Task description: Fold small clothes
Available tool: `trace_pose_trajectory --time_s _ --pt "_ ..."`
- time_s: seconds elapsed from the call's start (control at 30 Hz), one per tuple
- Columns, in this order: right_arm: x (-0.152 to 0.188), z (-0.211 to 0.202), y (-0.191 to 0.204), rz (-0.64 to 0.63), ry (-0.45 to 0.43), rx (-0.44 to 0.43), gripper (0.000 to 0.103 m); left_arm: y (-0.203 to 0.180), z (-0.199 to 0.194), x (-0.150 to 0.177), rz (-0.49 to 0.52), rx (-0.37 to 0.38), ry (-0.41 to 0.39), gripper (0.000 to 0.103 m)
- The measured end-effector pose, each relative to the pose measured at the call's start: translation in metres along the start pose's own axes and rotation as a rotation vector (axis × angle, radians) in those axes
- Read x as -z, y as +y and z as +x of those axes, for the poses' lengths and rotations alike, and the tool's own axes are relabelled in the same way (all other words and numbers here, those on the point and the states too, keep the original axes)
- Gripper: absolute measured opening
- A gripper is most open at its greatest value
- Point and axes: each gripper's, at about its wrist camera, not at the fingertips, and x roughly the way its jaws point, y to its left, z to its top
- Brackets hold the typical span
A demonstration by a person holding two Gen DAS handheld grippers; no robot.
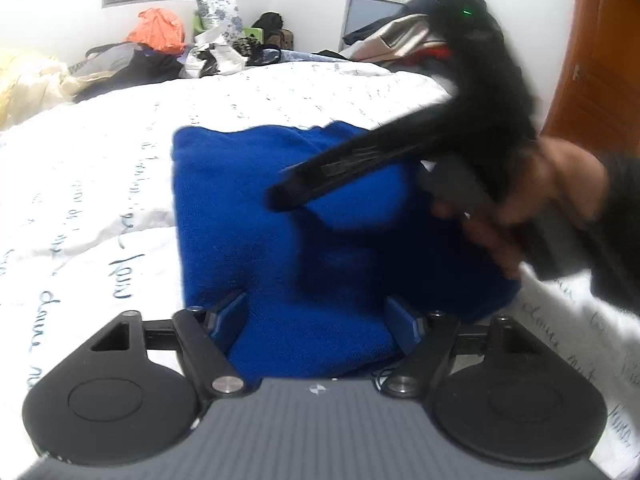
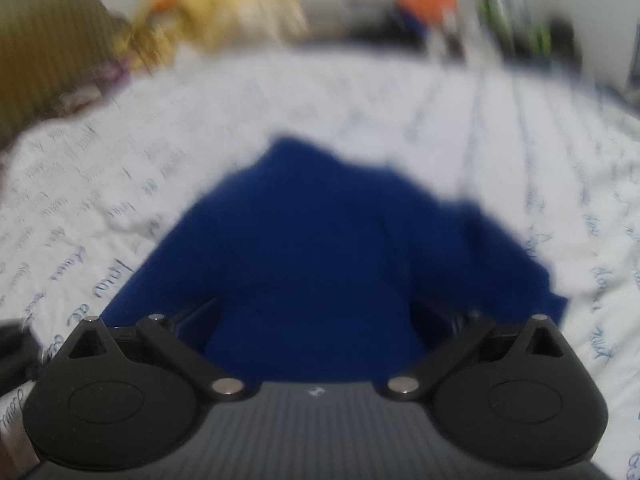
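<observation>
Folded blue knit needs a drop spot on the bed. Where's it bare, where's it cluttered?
Bare: the printed bedsheet left of the blue knit, and the strip between the knit's far edge and the clutter along the wall. Crowded: that wall row of bags and clothes, plus the garment heap at far right. The right gripper and hand fill the knit's right side.

Each handheld gripper is matte black, with two round discs flanking a grey ribbed body, link bars pinned by silver screws, and blue pads on the left gripper (image 1: pixel 316 316). A small white mark sits midway between the discs. The right gripper (image 1: pixel 280 196), blurred, shows a green light; the hand (image 1: pixel 536 200) wears a dark sleeve (image 1: pixel 608 240).
</observation>
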Motion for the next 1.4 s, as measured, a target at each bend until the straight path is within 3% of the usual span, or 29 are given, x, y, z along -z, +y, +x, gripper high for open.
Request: trace_pose_trajectory --time_s 0.1,0.17,0.27,0.33,0.37,0.4,0.43,0.47,0.57,0.63,0.7,0.77,0.8,0.83,0.87,0.9,0.93,0.97,1.0,1.17,1.23,1.3,1.33,1.37,1.4 --pt "0.01 -0.054 -0.026 0.203 -0.053 -0.079 0.103 0.029 -0.03 -0.003 -0.161 0.004 -0.069 0.082" --pt "0.03 -0.091 -0.049 0.336 -0.095 -0.148 0.103 0.054 -0.037 0.0 -0.29 0.021 -0.04 0.082" --pt "0.066 -0.106 -0.074 0.473 0.019 -0.189 0.102 0.078 -0.024 0.009 -0.452 0.097 0.089 0.057" --pt "0.086 -0.105 -0.075 0.481 0.072 -0.18 0.098 0.076 -0.018 0.009 -0.471 0.114 0.115 0.045" --pt "0.092 -0.102 -0.073 0.484 0.09 -0.189 0.091 0.073 -0.013 0.007 -0.468 0.127 0.13 0.04" --pt "0.096 -0.103 -0.069 0.468 0.065 -0.199 0.082 0.07 -0.007 0.005 -0.473 0.144 0.156 0.019" --pt "0.097 -0.099 -0.065 0.466 0.086 -0.235 0.036 0.068 -0.002 0.002 -0.471 0.131 0.173 0.012" --pt "0.097 -0.094 -0.061 0.462 0.119 -0.253 0.014 0.063 -0.002 -0.003 -0.45 0.11 0.171 0.011" --pt "0.093 -0.098 -0.045 0.357 0.121 -0.2 0.014 0.051 -0.026 -0.014 -0.346 0.074 0.128 0.01" --pt "0.093 -0.115 -0.042 0.334 0.092 -0.212 0.014 0.048 -0.042 -0.013 -0.267 0.043 0.107 0.011" --pt "0.102 -0.112 -0.042 0.32 0.117 -0.209 0.014 0.05 -0.033 -0.006 -0.213 0.003 0.166 0.011" --pt "0.112 -0.108 -0.044 0.313 0.094 -0.212 0.021 0.052 -0.024 0.003 -0.208 -0.033 0.202 0.021" --pt "0.11 -0.109 -0.046 0.327 0.108 -0.221 0.022 0.051 -0.028 0.003 -0.213 -0.031 0.187 0.029" --pt "0.105 -0.112 -0.05 0.348 0.123 -0.214 0.027 0.049 -0.033 0.001 -0.214 -0.022 0.172 0.048" --pt "0.099 -0.118 -0.055 0.367 0.105 -0.205 0.037 0.048 -0.039 -0.002 -0.212 0.003 0.148 0.061" --pt "0.091 -0.125 -0.062 0.38 0.059 -0.197 0.047 0.05 -0.044 -0.006 -0.21 0.021 0.109 0.084" --pt "0.082 -0.129 -0.071 0.393 0.014 -0.183 0.074 0.05 -0.047 -0.01 -0.205 0.022 0.063 0.096" --pt "0.073 -0.129 -0.079 0.412 -0.02 -0.166 0.095 0.051 -0.043 -0.017 -0.197 0.007 0.031 0.097" --pt "0.064 -0.124 -0.091 0.438 -0.044 -0.163 0.097 0.054 -0.036 -0.026 -0.196 -0.006 0.02 0.093" --pt "0.031 -0.061 -0.141 0.671 0.016 -0.203 0.095 0.093 0.039 -0.081 -0.336 -0.032 0.097 0.078" --pt "0.023 -0.041 -0.146 0.697 0.039 -0.198 0.096 0.1 0.068 -0.097 -0.35 -0.041 0.122 0.062" --pt "0.016 -0.031 -0.137 0.66 -0.007 -0.182 0.093 0.101 0.092 -0.111 -0.317 -0.074 0.125 0.054" --pt "0.011 -0.025 -0.129 0.625 -0.022 -0.164 0.065 0.1 0.1 -0.116 -0.286 -0.093 0.117 0.027" --pt "0.008 -0.019 -0.121 0.574 0.002 -0.151 0.019 0.098 0.107 -0.119 -0.25 -0.103 0.12 0.011" --pt "0.004 -0.009 -0.113 0.515 0.02 -0.126 0.02 0.092 0.106 -0.12 -0.215 -0.132 0.106 0.012"
